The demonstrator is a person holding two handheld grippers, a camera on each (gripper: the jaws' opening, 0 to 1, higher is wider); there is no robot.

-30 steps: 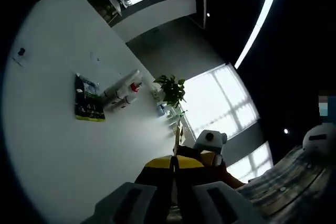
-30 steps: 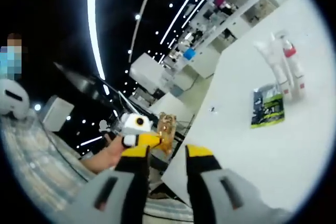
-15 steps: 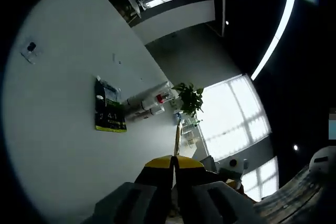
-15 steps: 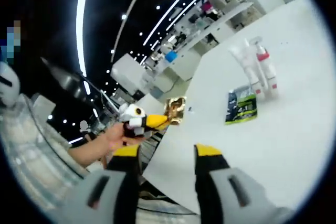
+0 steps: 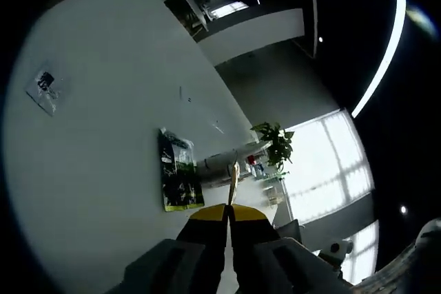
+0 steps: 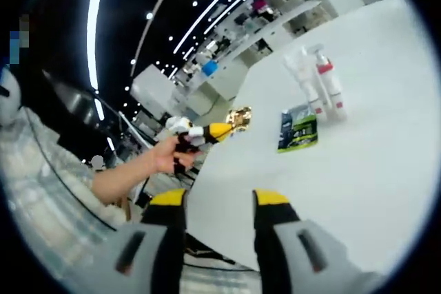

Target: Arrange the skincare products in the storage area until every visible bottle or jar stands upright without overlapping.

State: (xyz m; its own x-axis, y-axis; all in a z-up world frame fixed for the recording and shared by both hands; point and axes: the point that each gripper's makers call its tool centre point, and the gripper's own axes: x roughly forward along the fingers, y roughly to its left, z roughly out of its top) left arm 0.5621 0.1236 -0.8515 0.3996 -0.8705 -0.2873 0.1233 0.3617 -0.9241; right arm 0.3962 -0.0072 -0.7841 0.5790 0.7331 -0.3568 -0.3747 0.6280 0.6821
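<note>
My left gripper (image 5: 229, 210) is shut on a thin gold sachet (image 5: 233, 182), seen edge-on above the white table (image 5: 89, 170). In the right gripper view a hand holds the left gripper (image 6: 207, 131) over the table's edge, with the gold sachet (image 6: 240, 116) at its tip. Beyond it a green-and-black sachet (image 5: 178, 180) lies flat. A white tube (image 6: 303, 77) and a red-capped white bottle (image 6: 329, 86) appear to lie side by side just past that green sachet (image 6: 298, 131). My right gripper (image 6: 219, 201) is open and holds nothing, near the table's front edge.
A small clear packet (image 5: 45, 89) lies alone on the far left of the table. A potted plant (image 5: 275, 146) stands past the bottles by a bright window. The person's forearm (image 6: 117, 180) reaches in from the left of the right gripper view. Shelves and desks stand behind the table.
My left gripper has carried the gold sachet in over the table toward the green sachet and bottles. My right gripper stays open; both views have shifted with the hands.
</note>
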